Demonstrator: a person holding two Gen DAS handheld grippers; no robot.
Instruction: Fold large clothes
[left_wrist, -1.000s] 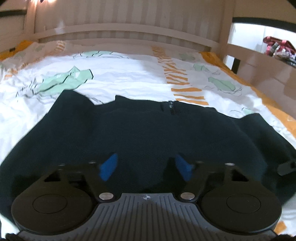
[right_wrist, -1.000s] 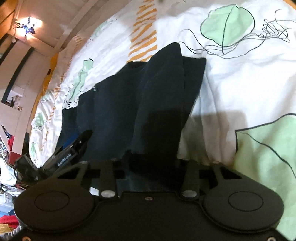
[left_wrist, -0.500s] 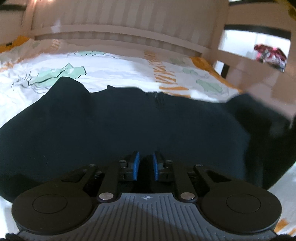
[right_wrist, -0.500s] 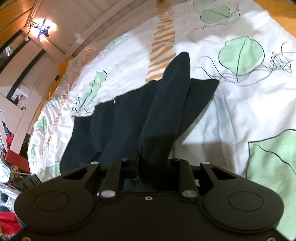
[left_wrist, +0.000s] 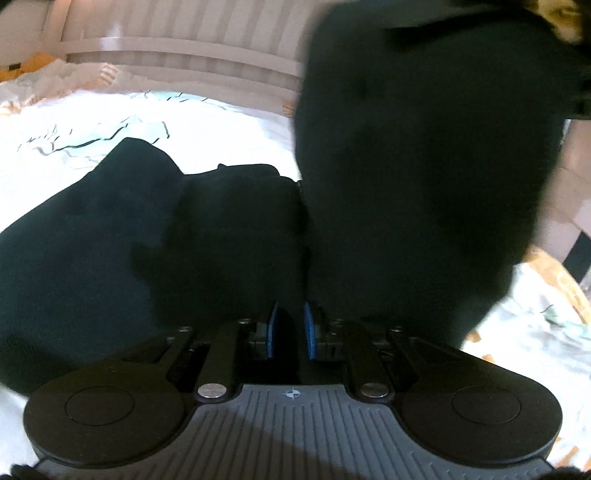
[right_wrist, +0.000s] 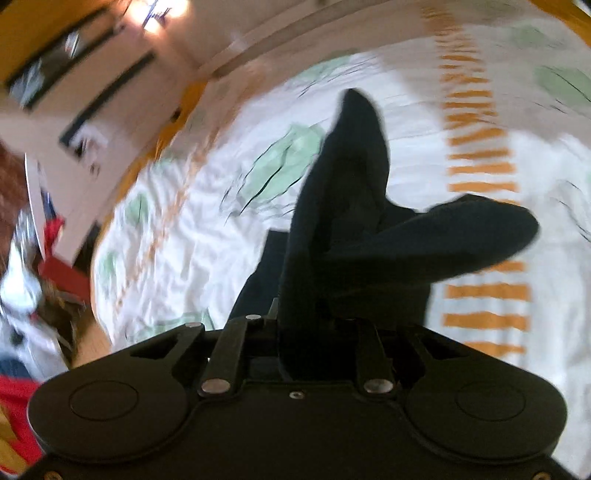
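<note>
1. The dark garment (left_wrist: 110, 258) lies across the patterned bedsheet (left_wrist: 221, 129), its near edge right under the left gripper (left_wrist: 290, 328).
2. Left gripper: the blue pads (left_wrist: 272, 326) have closed in on that near edge and sit nearly together, with dark cloth pinched between them.
3. Right gripper (right_wrist: 317, 332): its jaws have been closing too and are clamped on a fold of the garment (right_wrist: 332, 221), which rises off the sheet (right_wrist: 184, 240) with a loose flap sticking out to one side.
4. In the left view that raised part hangs as a big dark sheet (left_wrist: 424, 166) over the flat half.
5. Progress, I'd say: both grips made, the first fold only under way. Nothing is laid flat yet; the later folds are all to come.
</note>
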